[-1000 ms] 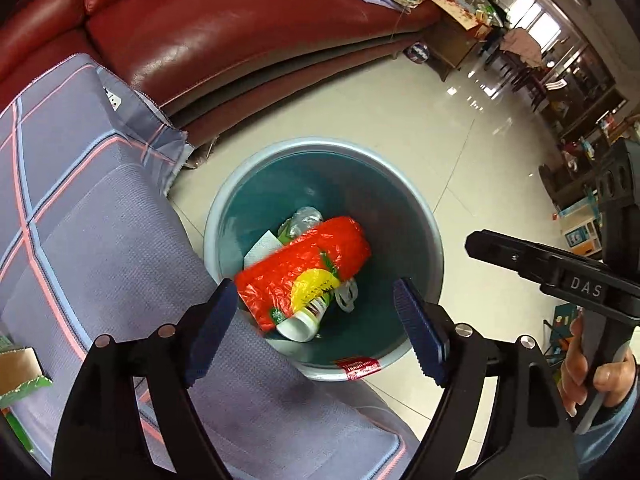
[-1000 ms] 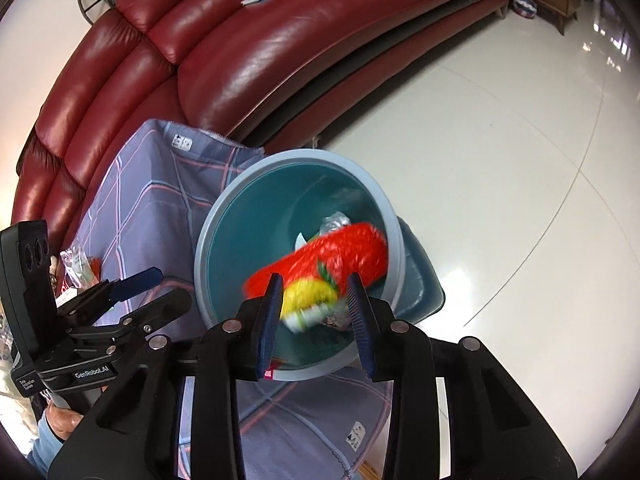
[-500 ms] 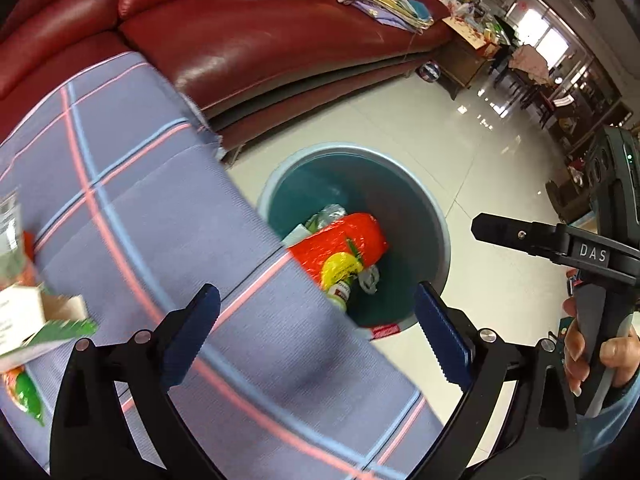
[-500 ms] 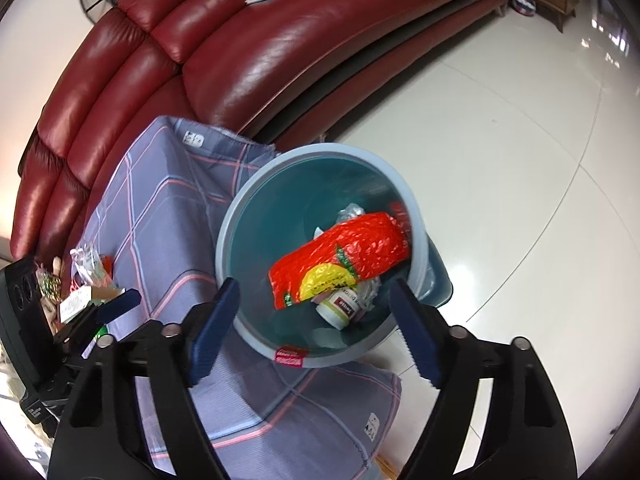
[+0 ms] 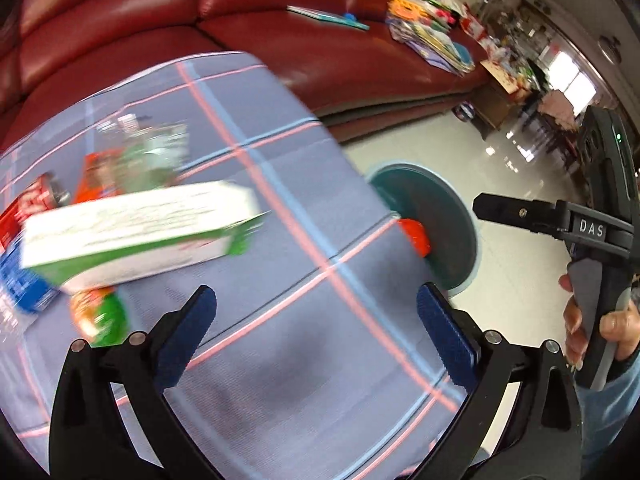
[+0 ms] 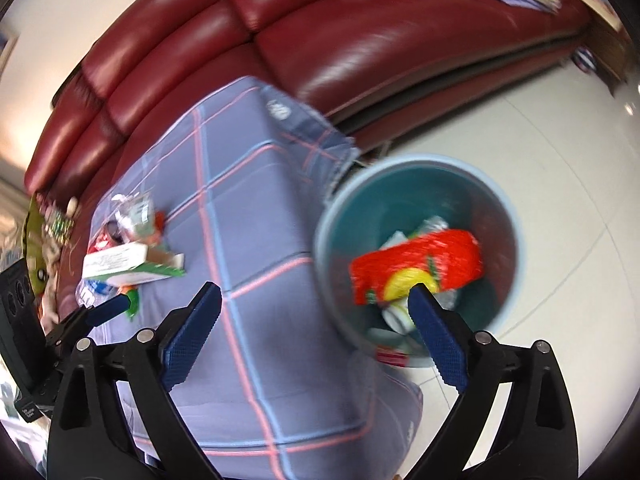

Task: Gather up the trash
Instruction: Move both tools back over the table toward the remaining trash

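One blurred green-white carton (image 5: 136, 232) flat.

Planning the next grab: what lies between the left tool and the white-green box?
Only bare checked cloth between the left tool and the box, per the left wrist view.

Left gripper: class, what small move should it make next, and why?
Probably reach the left gripper, open and empty, forward-left toward the white-and-green carton. It lies with other litter on the plaid cloth, while the red snack bag already lies in the teal bin.
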The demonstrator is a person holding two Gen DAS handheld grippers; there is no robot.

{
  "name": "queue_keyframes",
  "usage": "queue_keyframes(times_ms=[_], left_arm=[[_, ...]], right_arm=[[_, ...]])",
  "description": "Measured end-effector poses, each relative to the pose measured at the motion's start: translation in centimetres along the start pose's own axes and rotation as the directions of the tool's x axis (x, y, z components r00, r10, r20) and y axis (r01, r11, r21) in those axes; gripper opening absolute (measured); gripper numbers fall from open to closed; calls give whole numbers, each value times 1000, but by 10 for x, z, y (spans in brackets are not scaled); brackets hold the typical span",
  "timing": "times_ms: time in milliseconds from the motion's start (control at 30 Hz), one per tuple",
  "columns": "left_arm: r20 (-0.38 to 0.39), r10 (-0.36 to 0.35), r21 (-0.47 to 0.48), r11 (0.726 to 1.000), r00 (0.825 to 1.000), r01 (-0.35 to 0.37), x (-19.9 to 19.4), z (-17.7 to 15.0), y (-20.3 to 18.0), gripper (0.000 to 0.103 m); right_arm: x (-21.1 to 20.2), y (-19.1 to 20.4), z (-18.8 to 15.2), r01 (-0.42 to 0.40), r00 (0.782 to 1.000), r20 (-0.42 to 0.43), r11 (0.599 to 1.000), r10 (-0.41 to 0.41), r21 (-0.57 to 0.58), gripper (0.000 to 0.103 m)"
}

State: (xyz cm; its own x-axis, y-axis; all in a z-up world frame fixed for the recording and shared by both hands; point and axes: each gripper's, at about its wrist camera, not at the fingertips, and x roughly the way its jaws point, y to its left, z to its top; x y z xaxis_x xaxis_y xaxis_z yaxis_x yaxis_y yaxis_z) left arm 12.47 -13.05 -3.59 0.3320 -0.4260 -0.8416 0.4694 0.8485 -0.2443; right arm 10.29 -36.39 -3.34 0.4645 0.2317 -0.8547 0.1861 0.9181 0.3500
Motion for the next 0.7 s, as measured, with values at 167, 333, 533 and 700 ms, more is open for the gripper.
queue_keyframes(times_ms=[167, 333, 533, 700], left_arm=[[21, 34, -69, 997, 999, -33, -26, -20, 48, 96], [41, 73, -132, 989, 996, -67, -48, -38, 90, 96], [51, 111, -183, 978, 993, -100, -69, -55, 138, 96], [50, 140, -221, 967, 989, -126, -80, -64, 170, 96]], right_arm=[[10, 53, 3, -7, 1000, -22, 992, 4, -128, 95], [25, 100, 4, -14, 999, -45, 974, 4, -225, 96], [45, 159, 7, 15, 998, -55, 911, -41, -411, 96], [62, 201, 10, 11, 996, -67, 829, -59, -559, 96]])
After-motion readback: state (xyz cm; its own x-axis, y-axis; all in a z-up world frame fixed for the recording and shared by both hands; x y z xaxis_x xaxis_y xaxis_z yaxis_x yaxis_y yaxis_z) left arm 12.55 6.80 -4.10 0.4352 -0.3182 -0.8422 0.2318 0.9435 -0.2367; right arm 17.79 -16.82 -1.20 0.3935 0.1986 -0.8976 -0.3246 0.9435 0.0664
